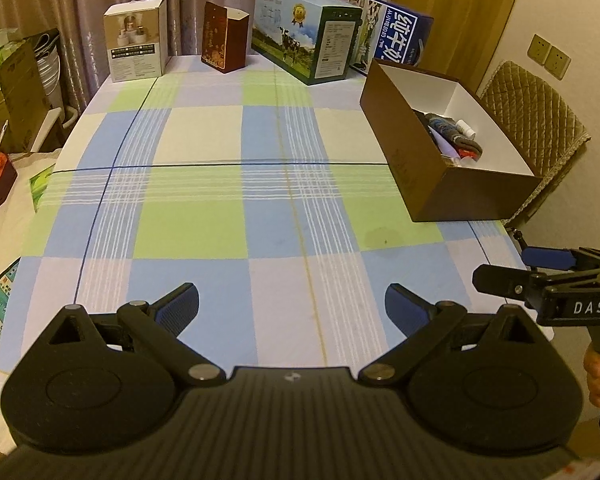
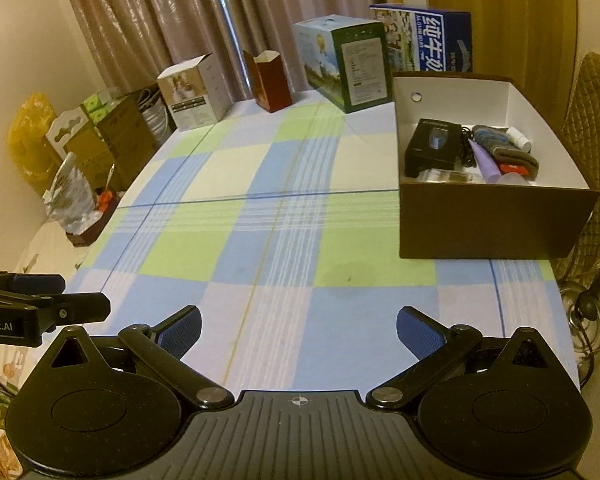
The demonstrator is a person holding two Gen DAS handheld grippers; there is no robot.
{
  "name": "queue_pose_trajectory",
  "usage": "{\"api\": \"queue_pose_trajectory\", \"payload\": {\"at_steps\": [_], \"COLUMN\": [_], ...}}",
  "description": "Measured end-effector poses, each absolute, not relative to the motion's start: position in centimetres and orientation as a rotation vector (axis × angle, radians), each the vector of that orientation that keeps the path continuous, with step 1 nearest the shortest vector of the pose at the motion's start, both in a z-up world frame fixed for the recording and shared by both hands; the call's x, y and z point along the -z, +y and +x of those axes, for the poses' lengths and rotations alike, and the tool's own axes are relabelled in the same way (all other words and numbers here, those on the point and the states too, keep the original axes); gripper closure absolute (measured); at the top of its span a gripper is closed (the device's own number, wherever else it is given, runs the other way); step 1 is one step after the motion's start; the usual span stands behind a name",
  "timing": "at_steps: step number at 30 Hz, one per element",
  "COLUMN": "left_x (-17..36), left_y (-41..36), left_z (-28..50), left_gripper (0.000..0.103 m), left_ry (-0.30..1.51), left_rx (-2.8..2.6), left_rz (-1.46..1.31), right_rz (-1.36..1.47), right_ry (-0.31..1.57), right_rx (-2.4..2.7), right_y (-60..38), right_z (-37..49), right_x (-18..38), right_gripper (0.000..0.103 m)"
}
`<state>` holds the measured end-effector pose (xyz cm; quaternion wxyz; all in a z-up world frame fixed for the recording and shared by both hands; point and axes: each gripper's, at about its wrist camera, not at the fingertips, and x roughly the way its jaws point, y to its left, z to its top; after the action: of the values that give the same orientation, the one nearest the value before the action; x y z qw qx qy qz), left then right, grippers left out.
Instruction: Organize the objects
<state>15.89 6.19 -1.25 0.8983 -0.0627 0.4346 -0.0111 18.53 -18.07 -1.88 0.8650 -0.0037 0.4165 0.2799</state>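
Note:
A brown open box (image 2: 496,220) with white inner walls stands at the table's right side; it also shows in the left wrist view (image 1: 400,128). Inside lie a black case (image 2: 430,148), a purple tube (image 2: 486,162), a white bottle (image 2: 518,138), a grey cloth item (image 2: 512,152) and other small things. My left gripper (image 1: 292,308) is open and empty over the checked tablecloth (image 1: 204,228) near the front edge. My right gripper (image 2: 298,330) is open and empty, to the right of the left one, in front of the brown box.
Along the table's far edge stand a white carton (image 1: 138,40), a dark red box (image 1: 224,38), a green milk carton (image 1: 304,34) and a blue milk carton (image 1: 396,36). A quilted chair (image 1: 536,120) stands behind the brown box. Cardboard boxes and clutter (image 2: 100,144) sit off the left edge.

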Motion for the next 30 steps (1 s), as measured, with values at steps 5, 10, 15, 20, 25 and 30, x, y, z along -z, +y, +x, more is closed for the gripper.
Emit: {"api": "queue_pose_trajectory", "payload": {"at_steps": [5,10,15,20,25,30], "left_x": [1.3,1.3,1.4,1.4,1.3,1.3], "left_y": [6.8,7.3,7.8,8.2,8.2,8.1], "left_z": [15.1,14.6,14.0,13.5,13.3,13.1], "left_gripper": [0.005,0.005,0.005,0.005,0.005,0.005], "left_ry": [0.899,0.899,0.897,0.898,0.898,0.897], "left_rx": [0.020,0.014,0.004,-0.008,-0.006,-0.002], "left_rz": [-0.130,-0.128,-0.129,-0.132,-0.132,-0.134], "right_rz": [-0.017,-0.022,-0.028,-0.031,-0.033,-0.036], "right_ry": [0.873,0.873,0.875,0.874,0.874,0.876], "right_rx": [-0.595,-0.599,-0.602,-0.605,-0.607,-0.609], "right_y": [-17.3,-16.7,-16.3,-16.1,-15.9,-15.8], "right_z": [17.9,17.4,16.9,16.6,16.2,16.1], "right_x": [2.0,2.1,2.1,2.1,2.1,2.1], "right_gripper": [0.002,0.002,0.002,0.002,0.002,0.002]}}
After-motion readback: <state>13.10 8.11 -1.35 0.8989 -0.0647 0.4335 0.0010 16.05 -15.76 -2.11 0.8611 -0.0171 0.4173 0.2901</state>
